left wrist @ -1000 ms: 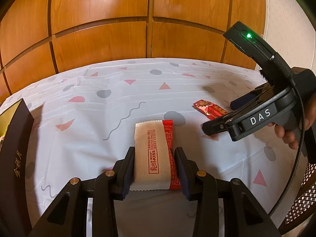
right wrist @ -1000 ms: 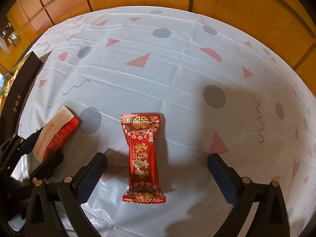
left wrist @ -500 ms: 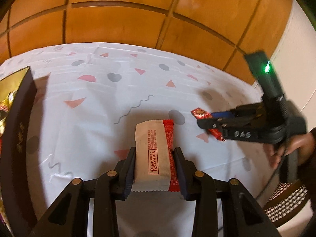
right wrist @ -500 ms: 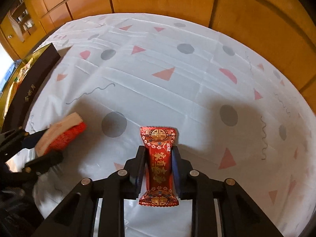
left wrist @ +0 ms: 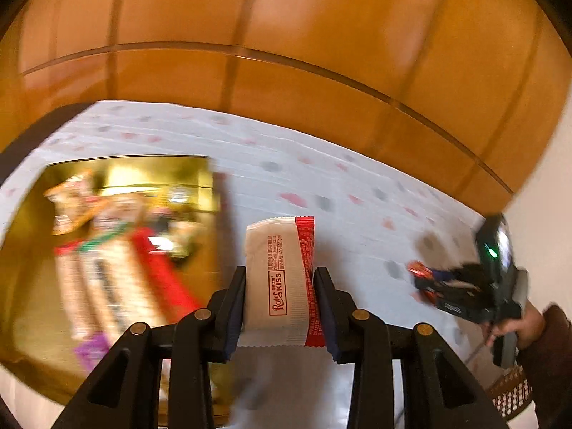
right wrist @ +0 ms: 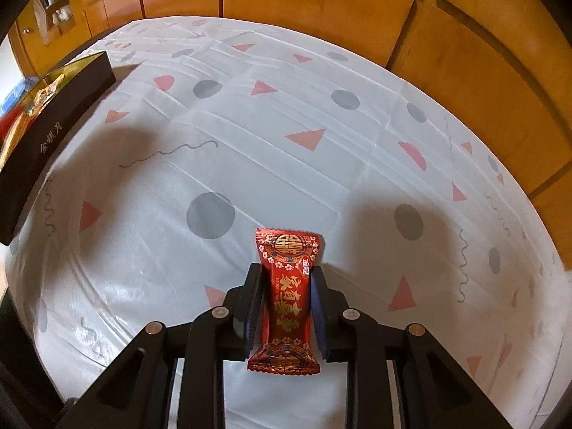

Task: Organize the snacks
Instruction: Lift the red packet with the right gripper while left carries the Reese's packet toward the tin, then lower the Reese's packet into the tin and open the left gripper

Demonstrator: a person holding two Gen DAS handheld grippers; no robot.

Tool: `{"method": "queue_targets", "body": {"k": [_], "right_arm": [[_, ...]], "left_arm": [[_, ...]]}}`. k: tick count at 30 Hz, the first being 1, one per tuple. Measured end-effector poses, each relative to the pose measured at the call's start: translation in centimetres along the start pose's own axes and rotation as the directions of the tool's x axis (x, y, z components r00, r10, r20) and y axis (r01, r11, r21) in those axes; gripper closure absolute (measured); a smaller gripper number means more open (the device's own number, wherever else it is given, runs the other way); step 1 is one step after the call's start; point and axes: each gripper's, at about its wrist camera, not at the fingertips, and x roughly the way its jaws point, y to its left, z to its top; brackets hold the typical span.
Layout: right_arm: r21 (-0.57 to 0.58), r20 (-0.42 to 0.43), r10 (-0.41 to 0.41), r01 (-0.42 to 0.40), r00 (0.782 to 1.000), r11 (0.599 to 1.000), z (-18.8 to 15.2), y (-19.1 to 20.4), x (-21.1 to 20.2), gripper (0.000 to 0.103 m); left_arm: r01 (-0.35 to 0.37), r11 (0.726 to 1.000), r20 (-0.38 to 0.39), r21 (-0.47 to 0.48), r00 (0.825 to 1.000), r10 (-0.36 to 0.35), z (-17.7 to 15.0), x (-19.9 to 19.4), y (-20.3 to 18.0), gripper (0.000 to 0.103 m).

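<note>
The white and red snack packet [left wrist: 279,279] is pinched in the left tool [left wrist: 279,307], up off the tabletop [left wrist: 357,214], beside the gold box of snacks [left wrist: 32,250], likely its home. The right tool [right wrist: 286,304] is squeezed on a shiny red candy [right wrist: 286,293].
</note>
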Motion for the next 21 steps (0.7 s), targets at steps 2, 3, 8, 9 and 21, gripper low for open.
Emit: {"method": "queue_targets", "body": {"k": [2, 3, 8, 9, 21], "right_arm": [[-0.006, 0.001, -0.006, 0.006, 1.0, 1.0, 0.0, 0.1, 0.1, 0.077], [-0.008, 0.002, -0.009, 0.009, 1.0, 1.0, 0.0, 0.1, 0.0, 0.077], [-0.021, 0.005, -0.023, 0.023, 1.0, 1.0, -0.1, 0.3, -0.1, 0.077], [-0.021, 0.004, -0.023, 0.023, 1.0, 1.0, -0.1, 0.3, -0.1, 0.077], [-0.019, 0.006, -0.029, 0.029, 1.0, 0.999, -0.1, 0.4, -0.2, 0.077]], "left_arm": [[-0.057, 0.997, 0.003, -0.048, 0.998, 0.057, 0.4, -0.7, 2.3, 0.066], [-0.088, 0.992, 0.004, -0.09, 0.996, 0.088, 0.6, -1.1, 3.8, 0.066], [-0.197, 0.94, -0.014, -0.279, 0.98, 0.201, 1.2, -2.6, 11.1, 0.066], [-0.221, 0.925, -0.025, -0.311, 0.974, 0.224, 1.3, -2.8, 12.5, 0.066], [-0.35, 0.868, -0.204, -0.352, 0.934, 0.294, -1.4, -0.3, 17.5, 0.065]]}}
